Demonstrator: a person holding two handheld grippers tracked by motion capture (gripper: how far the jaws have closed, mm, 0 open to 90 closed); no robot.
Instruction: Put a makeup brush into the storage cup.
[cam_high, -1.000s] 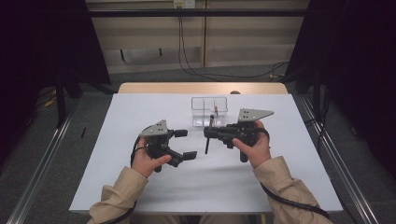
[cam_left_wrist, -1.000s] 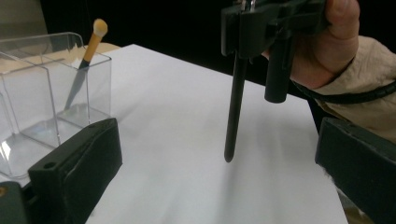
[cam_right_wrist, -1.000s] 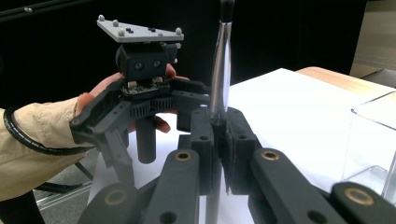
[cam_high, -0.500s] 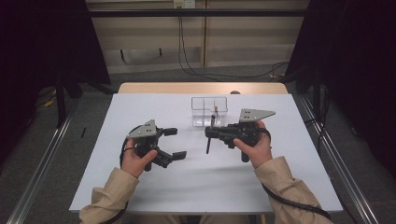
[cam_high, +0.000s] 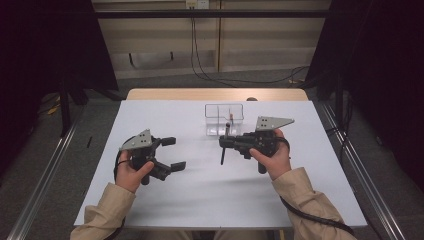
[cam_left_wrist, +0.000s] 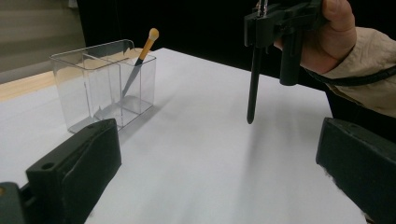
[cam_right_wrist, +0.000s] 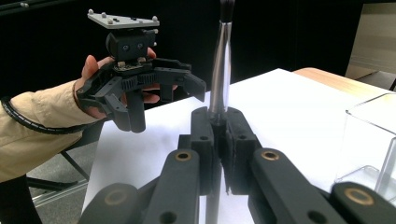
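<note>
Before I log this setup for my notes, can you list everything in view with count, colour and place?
Table: one, white top with a wooden far edge, centre of the room.
Clear holder: one, transparent, two compartments, far middle of the table.
Brush: one, tan tip on a dark shaft, leaning inside the holder.
Dark pen: one, black, hanging upright above the table, clamped in the right tongs.
Wall cables: several, black, down the back wall to the floor.
Left tongs: one, black, open, held over the table's left side.
Right tongs: one, black, shut on the pen, near the holder.
</note>
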